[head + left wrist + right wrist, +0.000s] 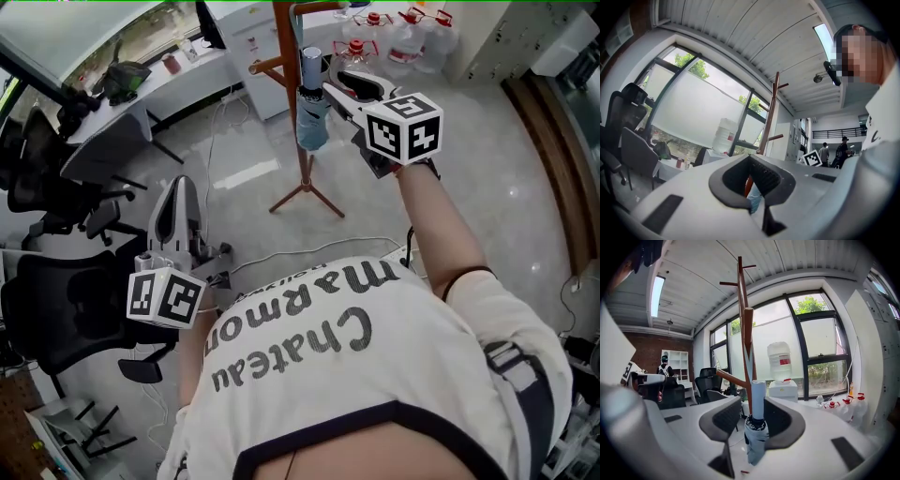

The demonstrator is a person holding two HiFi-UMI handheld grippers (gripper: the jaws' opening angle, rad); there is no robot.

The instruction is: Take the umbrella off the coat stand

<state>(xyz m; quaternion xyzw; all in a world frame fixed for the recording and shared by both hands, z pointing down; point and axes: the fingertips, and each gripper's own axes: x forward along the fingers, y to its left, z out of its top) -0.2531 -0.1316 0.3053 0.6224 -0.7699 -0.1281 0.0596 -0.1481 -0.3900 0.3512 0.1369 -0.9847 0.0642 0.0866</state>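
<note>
A folded pale-blue umbrella hangs upright from a peg of the brown wooden coat stand. My right gripper is held out level at the stand. In the right gripper view its jaws stand open on either side of the umbrella. The pale handle rises between the pads with a gap on the left side, and the stand is just behind. My left gripper hangs low at the left, away from the stand, shut and empty. Its own view looks towards the stand.
Several water bottles stand on the floor behind the stand, with a water dispenser by the window. Black office chairs and a desk fill the left side. Cables trail on the floor. Two people stand far off.
</note>
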